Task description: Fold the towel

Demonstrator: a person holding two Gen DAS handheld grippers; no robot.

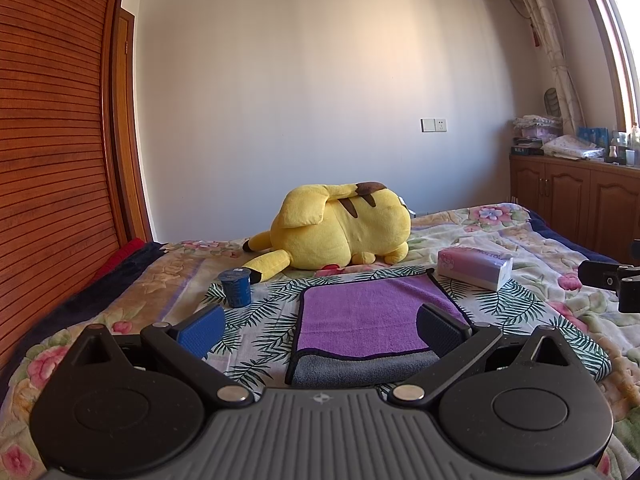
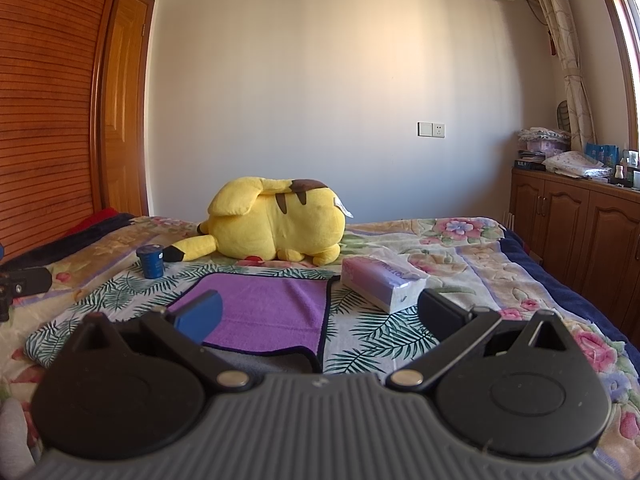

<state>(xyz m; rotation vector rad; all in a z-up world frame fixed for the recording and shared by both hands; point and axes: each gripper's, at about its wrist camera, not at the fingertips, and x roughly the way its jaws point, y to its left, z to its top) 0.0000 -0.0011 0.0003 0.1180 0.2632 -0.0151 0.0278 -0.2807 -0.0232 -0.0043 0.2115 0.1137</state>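
A purple towel point(image 1: 360, 316) with a grey underside and dark edging lies folded on a leaf-print cloth point(image 1: 260, 312) on the bed. Its grey layer sticks out at the near edge. It also shows in the right wrist view point(image 2: 264, 312). My left gripper point(image 1: 320, 332) is open and empty, held just above the towel's near part. My right gripper point(image 2: 320, 316) is open and empty, above the towel's right edge. The right gripper's tip shows at the right edge of the left wrist view point(image 1: 608, 276).
A yellow plush toy point(image 1: 340, 228) lies behind the towel. A blue cup point(image 1: 236, 288) stands to the towel's left. A tissue pack point(image 1: 476, 266) lies to its right. A wooden wardrobe point(image 1: 52, 140) is on the left and a wooden cabinet point(image 1: 580, 196) on the right.
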